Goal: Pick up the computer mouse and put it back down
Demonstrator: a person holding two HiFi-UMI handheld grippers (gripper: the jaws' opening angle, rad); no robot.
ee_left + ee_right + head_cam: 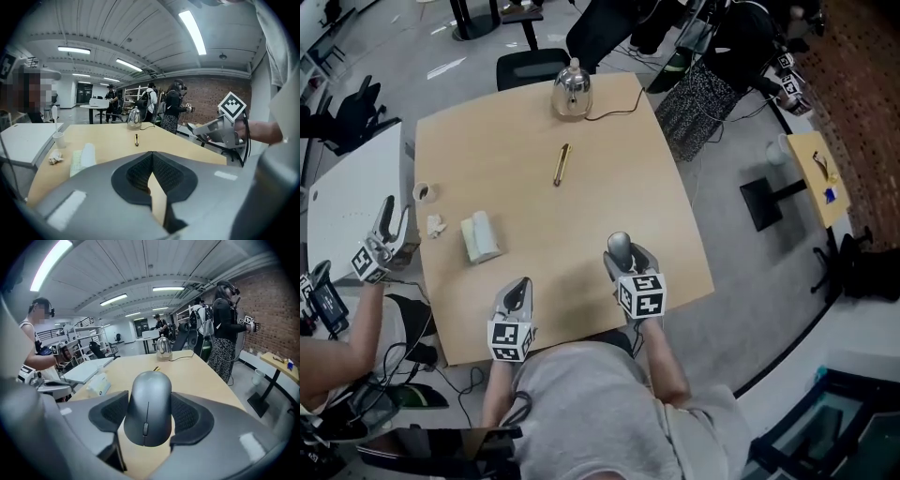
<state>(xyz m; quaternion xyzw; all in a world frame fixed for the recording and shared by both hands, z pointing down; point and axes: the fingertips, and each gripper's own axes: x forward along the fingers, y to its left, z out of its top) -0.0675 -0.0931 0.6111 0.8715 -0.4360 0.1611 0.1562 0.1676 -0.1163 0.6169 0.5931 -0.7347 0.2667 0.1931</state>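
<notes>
The dark grey computer mouse point(149, 416) sits between the pads of my right gripper point(150, 395), which is shut on its sides. In the head view the mouse point(620, 244) and the right gripper point(624, 253) are over the wooden table point(609, 178), near its front edge at the right. My left gripper point(518, 291) hangs over the front edge further left. It is shut with nothing in it, and in its own view its pads point(140, 171) meet at the tips of the left gripper point(151, 155). That view also shows my right gripper point(220, 129) off to the right.
A metal kettle point(572, 92) with a cord stands at the table's far edge. A gold pen-like stick point(562, 165) lies mid-table. At the left are a tissue pack point(479, 236), crumpled paper point(436, 226) and a paper cup point(423, 192). Another person's gripper point(382, 246) is at the left edge.
</notes>
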